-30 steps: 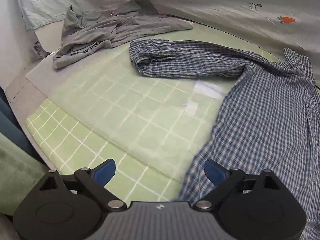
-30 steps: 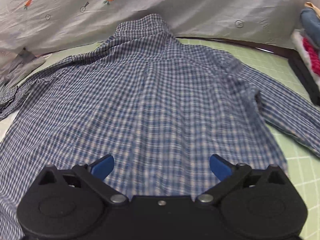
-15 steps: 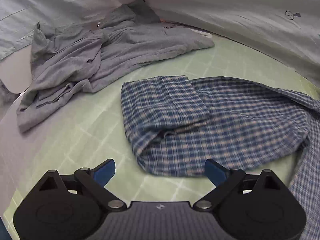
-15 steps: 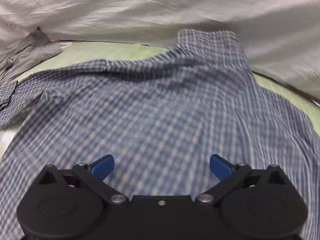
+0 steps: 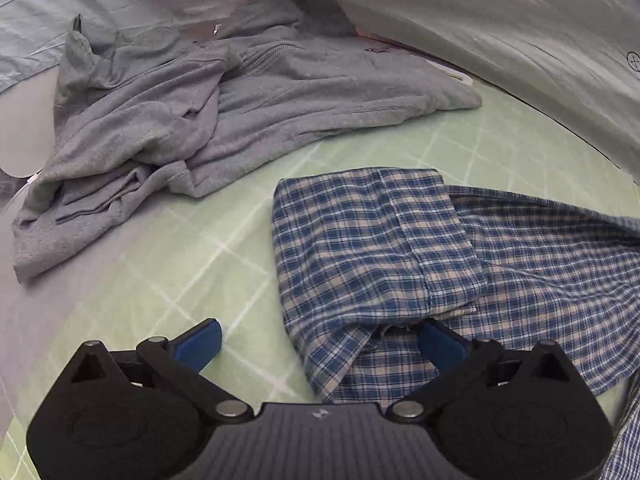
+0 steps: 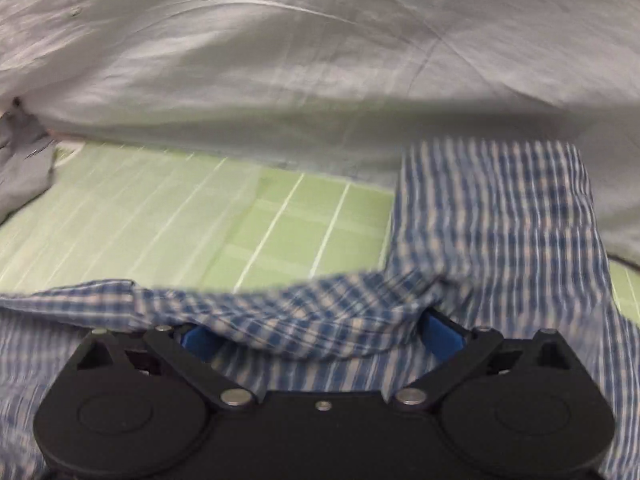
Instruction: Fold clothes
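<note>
Pale-green gridded mat (image 5: 192,240) under draped grey-white sheet (image 5: 500,40), crumpled grey zip hoodie (image 5: 240,100) far-left, blue-white checked shirt (image 5: 400,248) mid-mat; left gripper (image 5: 320,338) just widened over cuff, right gripper (image 6: 320,334) agape over shoulder.

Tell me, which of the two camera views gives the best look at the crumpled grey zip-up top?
The left wrist view. There the grey zip-up top lies almost whole and sharp on the green checked mat, its zip and folds clear, beyond the plaid shirt sleeve. The right wrist view catches only a blurred grey scrap at its left edge.
</note>
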Tool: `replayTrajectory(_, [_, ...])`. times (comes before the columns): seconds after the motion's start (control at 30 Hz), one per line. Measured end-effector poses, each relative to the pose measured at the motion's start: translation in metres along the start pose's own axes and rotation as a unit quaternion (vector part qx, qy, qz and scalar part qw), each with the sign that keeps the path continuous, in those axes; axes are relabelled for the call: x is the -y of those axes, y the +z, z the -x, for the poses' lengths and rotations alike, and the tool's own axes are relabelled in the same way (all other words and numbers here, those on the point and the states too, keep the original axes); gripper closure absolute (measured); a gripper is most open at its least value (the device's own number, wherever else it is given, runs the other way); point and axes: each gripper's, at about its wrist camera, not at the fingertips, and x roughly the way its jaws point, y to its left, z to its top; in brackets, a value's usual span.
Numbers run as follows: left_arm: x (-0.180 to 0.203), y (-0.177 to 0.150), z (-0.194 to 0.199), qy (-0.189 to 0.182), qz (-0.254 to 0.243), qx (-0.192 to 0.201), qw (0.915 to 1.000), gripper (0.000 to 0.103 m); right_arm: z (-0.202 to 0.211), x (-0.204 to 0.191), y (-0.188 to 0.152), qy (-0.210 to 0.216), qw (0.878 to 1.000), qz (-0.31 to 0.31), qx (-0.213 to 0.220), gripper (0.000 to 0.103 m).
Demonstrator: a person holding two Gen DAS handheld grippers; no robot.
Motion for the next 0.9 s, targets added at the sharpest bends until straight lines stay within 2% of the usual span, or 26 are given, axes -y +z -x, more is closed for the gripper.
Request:
replayTrajectory(0.17, [-0.004,0.001,-0.001,0.004,0.007,0.006,1.0,0.0,-0.023,0.006,0.028,-0.006,1.0,-0.023,-0.008,0.0])
replayTrajectory(0.3, [-0.004,0.003,-0.002,0.012,0.011,0.009,0.9998,0.0,0.002,0.007,0.016,-0.007,0.999,-0.034,0.004,0.0])
replayTrajectory(0.47, [0.005,0.006,-0.003,0.027,-0.011,0.027,0.9992,0.0,0.06,0.021,-0.033,-0.016,0.999,-0.047,0.003,0.0])
replayTrajectory(0.6, [0.003,0.008,-0.003,0.045,0.008,0.031,0.9985,0.0,0.097,0.037,-0.083,-0.04,0.997,-0.065,-0.026,0.0])
replayTrajectory(0.77, [-0.025,0.0,0.01,0.105,0.063,0.054,0.991,0.0,0.135,0.063,-0.141,-0.064,0.99,-0.112,-0.061,0.0])
replayTrajectory(0.9, [-0.066,-0.009,0.024,0.115,0.135,0.057,0.9825,0.0,0.147,0.073,-0.165,-0.074,0.987,-0.126,-0.073,0.0])
